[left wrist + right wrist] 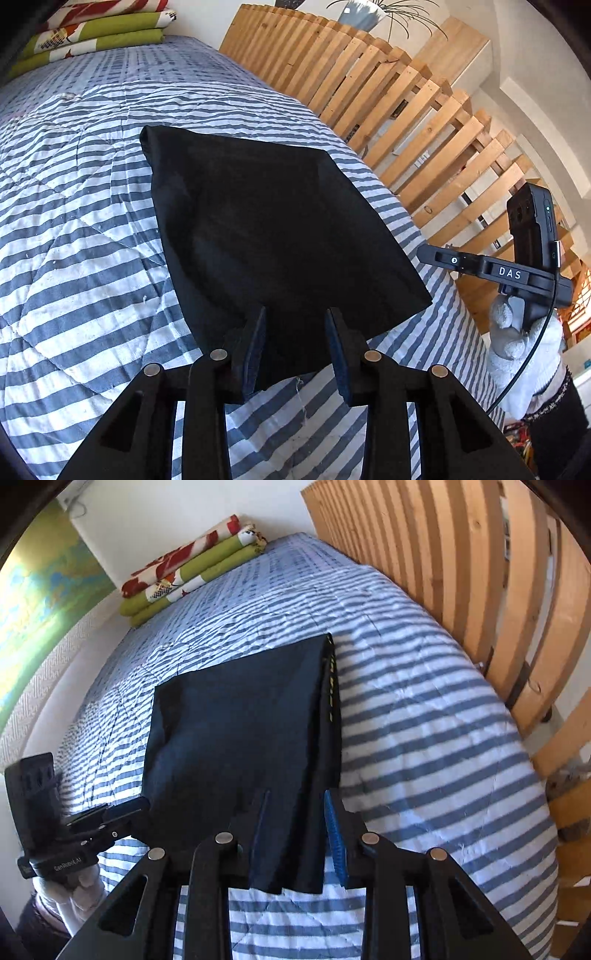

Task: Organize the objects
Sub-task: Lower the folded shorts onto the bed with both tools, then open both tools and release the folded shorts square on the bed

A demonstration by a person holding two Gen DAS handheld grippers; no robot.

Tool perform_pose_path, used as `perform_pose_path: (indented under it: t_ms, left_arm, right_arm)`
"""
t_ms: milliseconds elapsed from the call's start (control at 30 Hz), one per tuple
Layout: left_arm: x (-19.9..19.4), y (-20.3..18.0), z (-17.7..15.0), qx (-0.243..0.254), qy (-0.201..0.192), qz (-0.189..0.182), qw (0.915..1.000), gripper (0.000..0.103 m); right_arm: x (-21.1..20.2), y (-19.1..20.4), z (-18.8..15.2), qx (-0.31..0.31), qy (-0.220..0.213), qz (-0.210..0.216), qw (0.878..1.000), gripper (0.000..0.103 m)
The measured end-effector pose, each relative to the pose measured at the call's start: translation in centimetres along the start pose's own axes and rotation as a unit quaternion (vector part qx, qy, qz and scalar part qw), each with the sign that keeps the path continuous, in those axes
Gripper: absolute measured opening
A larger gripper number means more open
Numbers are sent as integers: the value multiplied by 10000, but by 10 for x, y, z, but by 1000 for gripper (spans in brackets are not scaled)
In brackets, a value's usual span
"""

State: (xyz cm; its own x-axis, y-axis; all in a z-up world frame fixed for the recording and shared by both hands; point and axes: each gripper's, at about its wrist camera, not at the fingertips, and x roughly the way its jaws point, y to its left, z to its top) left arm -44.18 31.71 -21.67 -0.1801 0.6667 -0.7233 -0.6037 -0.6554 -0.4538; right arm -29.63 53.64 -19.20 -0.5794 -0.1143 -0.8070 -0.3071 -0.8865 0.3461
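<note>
A folded black garment [266,229] lies flat on the blue-and-white striped quilt [74,229] of a bed; it also shows in the right wrist view [240,731], with yellow lettering along its right fold. My left gripper [297,332] is open, its jaws apart over the garment's near corner. My right gripper [297,819] is open over the garment's near right corner. Neither holds anything. The right gripper also shows at the right of the left wrist view [428,253], held by a white-gloved hand; the left gripper shows at the lower left of the right wrist view [144,808].
A wooden slatted railing [406,110] runs along the bed's right side, also in the right wrist view [480,572]. Folded green, red and white bedding [192,568] is stacked at the far end of the bed. A wall [44,627] bounds the left side.
</note>
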Motion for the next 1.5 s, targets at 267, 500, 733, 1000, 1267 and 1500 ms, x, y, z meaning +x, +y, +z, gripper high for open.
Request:
perform_pose_path:
  t_ms: [267,500,733,1000,1267,1500]
  left_arm:
    - [9,-4,-4,74,230,57,9997,35]
    - [7,-7,-8,145,337,45,9993,36]
    - [8,-18,-27,477,549,57,9973,39]
    - [-5,3,-16,124,340,120,9993,39]
    - [-34,21,-32,-141,539,366,9978,39]
    - [-138,11,-67,-244,168,662,9974,39]
  right_arm:
    - [4,1,-7,180,283,480,9983,27]
    - [26,-2,-13,252,720,148,9970,8]
    - [10,-8,-13,-33,538,-214,9983,1]
    - [1,30,-25,-604,43,-340,9976,19]
    - [32,31,-32,-495,523,-789,9943,19]
    - [-43,52,-56,-403,75,-765,9962,20]
